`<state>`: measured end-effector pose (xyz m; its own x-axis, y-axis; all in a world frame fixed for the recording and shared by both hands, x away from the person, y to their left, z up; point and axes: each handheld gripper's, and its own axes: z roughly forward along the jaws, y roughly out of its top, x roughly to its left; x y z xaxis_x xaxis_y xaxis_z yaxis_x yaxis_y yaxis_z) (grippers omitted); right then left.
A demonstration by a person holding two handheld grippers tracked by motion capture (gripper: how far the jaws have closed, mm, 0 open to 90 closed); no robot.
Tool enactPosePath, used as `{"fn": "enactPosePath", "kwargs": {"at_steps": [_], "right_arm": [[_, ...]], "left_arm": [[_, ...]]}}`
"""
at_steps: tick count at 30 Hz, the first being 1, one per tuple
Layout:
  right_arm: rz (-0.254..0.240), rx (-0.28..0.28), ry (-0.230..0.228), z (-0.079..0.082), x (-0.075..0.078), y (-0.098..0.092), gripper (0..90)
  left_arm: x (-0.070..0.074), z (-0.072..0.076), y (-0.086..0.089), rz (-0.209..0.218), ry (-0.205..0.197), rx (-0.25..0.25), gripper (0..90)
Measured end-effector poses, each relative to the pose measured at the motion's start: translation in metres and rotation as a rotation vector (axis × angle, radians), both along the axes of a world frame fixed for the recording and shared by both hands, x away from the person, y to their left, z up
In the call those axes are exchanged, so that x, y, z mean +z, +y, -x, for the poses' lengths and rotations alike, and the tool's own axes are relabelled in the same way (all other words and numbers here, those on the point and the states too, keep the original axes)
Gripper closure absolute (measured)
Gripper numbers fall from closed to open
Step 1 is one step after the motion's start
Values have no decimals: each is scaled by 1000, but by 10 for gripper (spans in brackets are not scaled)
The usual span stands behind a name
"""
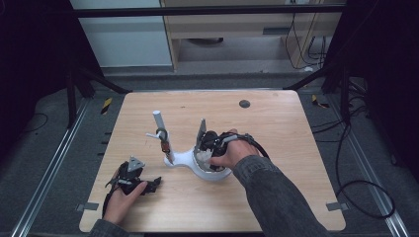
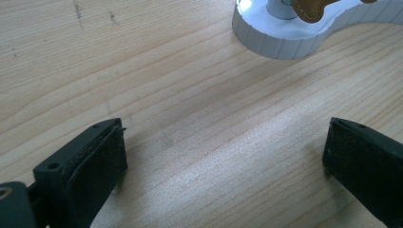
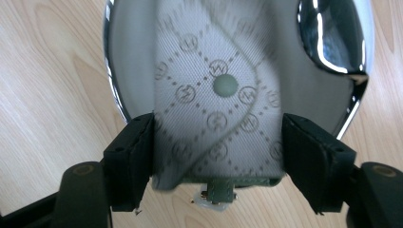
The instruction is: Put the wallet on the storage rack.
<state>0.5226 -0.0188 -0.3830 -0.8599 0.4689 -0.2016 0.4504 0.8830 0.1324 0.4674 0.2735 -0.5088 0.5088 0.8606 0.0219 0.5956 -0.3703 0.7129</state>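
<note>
A grey patterned pouch [image 3: 209, 118] with a green snap stud lies between the pads of my right gripper [image 3: 218, 152], which press on its two sides. It hangs over a round chrome-rimmed dish [image 3: 332, 38]. In the high view my right gripper [image 1: 205, 155] points down into the white dish [image 1: 220, 175] at one end of a white stand [image 1: 184, 158]. A white post [image 1: 159, 121] rises from the stand's other end, with a brown tag [image 1: 164, 145] hanging on it. My left gripper [image 1: 154, 183] rests low on the table at the front left, its jaws [image 2: 223, 161] wide apart over bare wood.
The wooden table [image 1: 276, 128] has a small dark round disc [image 1: 244, 103] near its far edge. The stand's white base [image 2: 285, 40] and the brown tag [image 2: 311, 8] sit just ahead of the left gripper. Dark floor and cables surround the table.
</note>
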Motion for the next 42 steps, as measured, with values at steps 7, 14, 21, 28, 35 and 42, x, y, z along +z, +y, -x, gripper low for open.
{"fn": "enactPosePath", "kwargs": {"at_steps": [7, 14, 21, 28, 35, 42], "right_arm": [[-53, -14, 6, 2, 1, -2, 240], [-71, -18, 2, 3, 3, -5, 236], [-85, -24, -5, 6, 7, -6, 224], [-98, -19, -12, 7, 10, -8, 220], [-115, -17, -21, 8, 12, -10, 210], [-137, -18, -28, 10, 13, -11, 183]], "left_arm": [[0, 0, 0, 0, 0, 0, 0], [0, 0, 0, 0, 0, 0, 0], [0, 0, 0, 0, 0, 0, 0], [0, 0, 0, 0, 0, 0, 0], [0, 0, 0, 0, 1, -1, 0], [0, 0, 0, 1, -2, 0, 0]]}}
